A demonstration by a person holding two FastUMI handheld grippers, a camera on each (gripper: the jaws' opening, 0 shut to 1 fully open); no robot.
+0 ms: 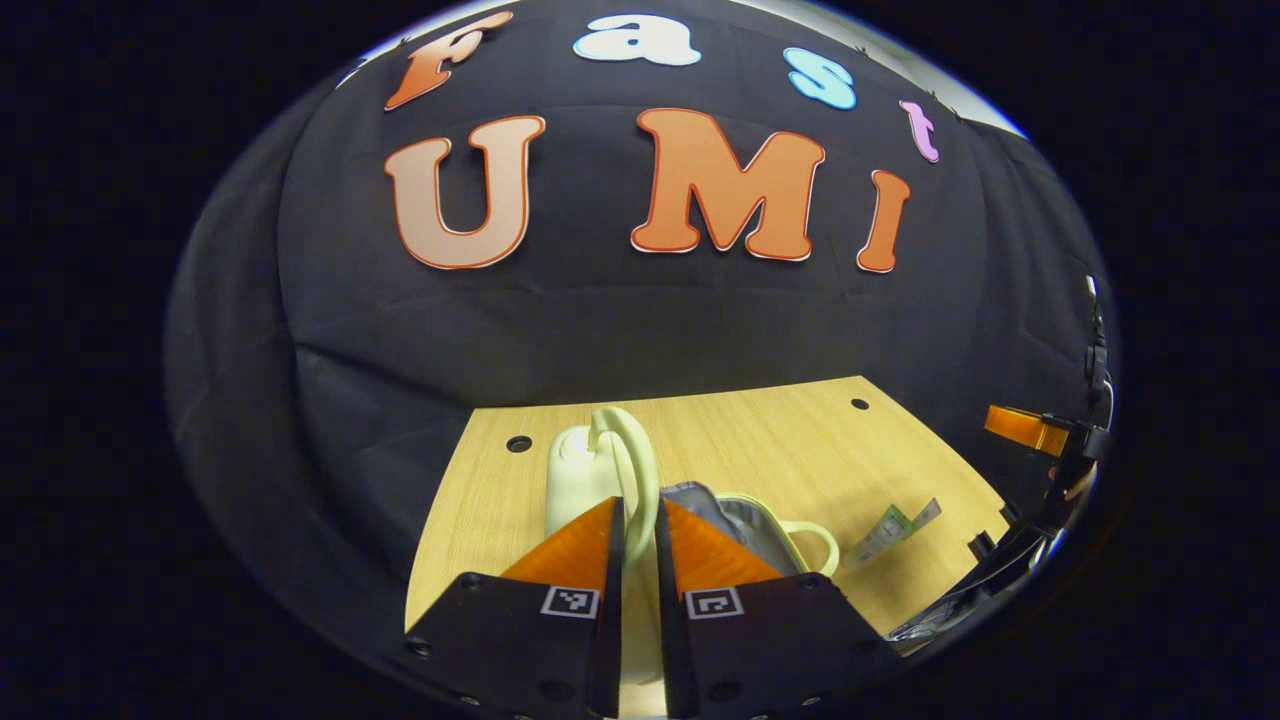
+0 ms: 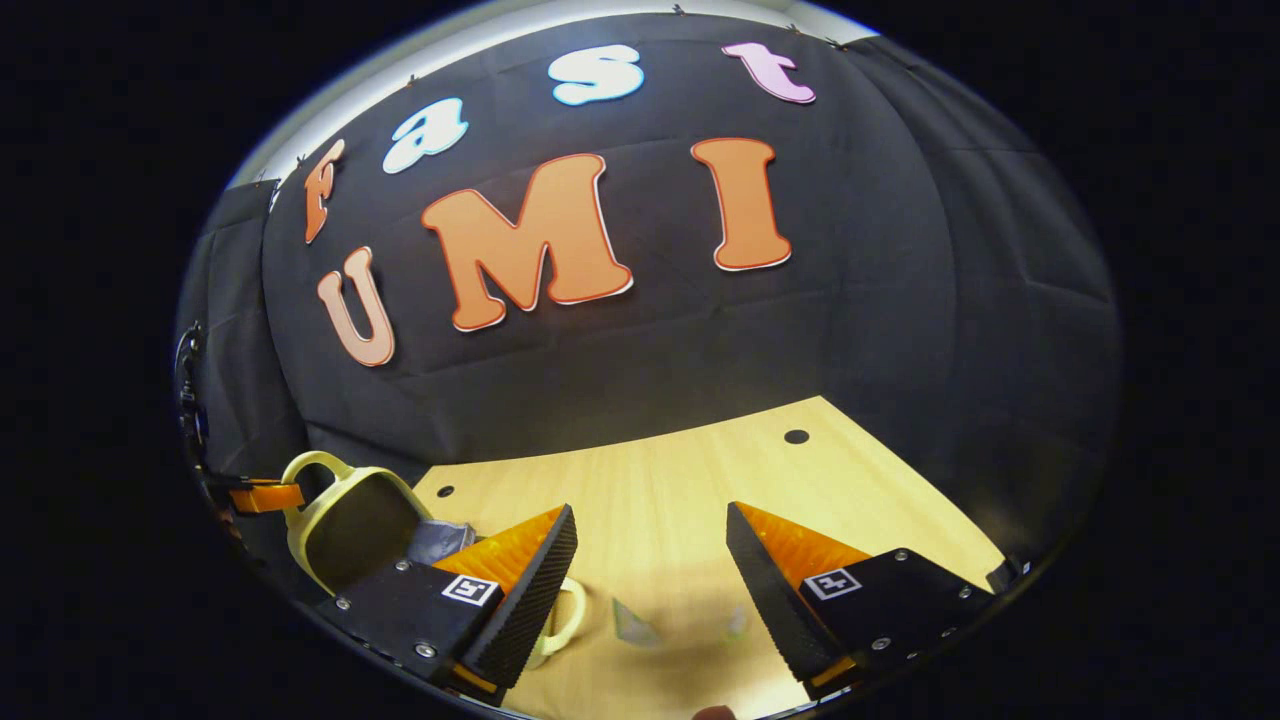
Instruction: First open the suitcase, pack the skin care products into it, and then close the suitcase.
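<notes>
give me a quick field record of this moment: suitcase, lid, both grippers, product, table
suitcase: open, grey lining showing
lid: raised upright, pale yellow
left gripper: fingers closed on the lid's handle
right gripper: open, holding nothing, above the table
skin care product: small sachet lying on the table beside the suitcase, not packed
table: light wood

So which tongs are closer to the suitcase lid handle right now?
Left. The left tongs are closed on the suitcase lid handle. The right tongs hang open over the table, to the suitcase's right.

pale suitcase (image 1: 590,470) open, sachet (image 1: 888,532) beside
</notes>
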